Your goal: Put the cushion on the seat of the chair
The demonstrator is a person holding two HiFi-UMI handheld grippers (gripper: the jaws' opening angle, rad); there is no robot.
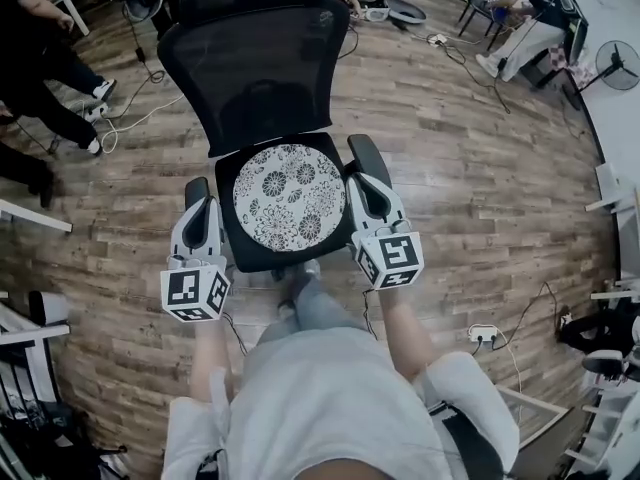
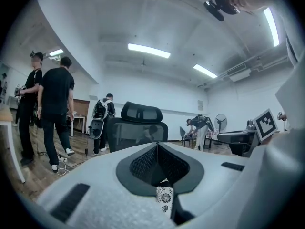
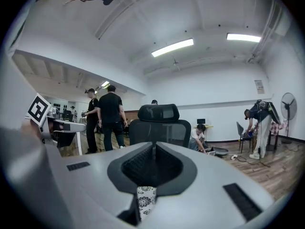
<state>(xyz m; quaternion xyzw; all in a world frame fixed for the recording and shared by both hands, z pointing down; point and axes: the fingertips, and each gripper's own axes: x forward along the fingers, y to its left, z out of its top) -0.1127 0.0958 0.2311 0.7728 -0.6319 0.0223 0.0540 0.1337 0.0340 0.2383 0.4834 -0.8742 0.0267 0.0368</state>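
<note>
Wood flooring surrounded a black mesh chair (image 1: pixel 250 78). Over its seat (image 1: pixel 262 256) lay the round floral cushion (image 1: pixel 290 196), with the left gripper (image 1: pixel 204 208) and right gripper (image 1: pixel 366 190) each clamped on a side edge. If one let go first, the other could probably drag it off-centre.

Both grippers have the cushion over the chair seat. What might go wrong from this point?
1. The left gripper and right gripper each pinch only a thin strip of the cushion edge. If one lets go first, the cushion may tilt or slide sideways.
2. The head view does not show whether the cushion rests on the seat. Released too high, it could land off-centre or against the backrest.
</note>
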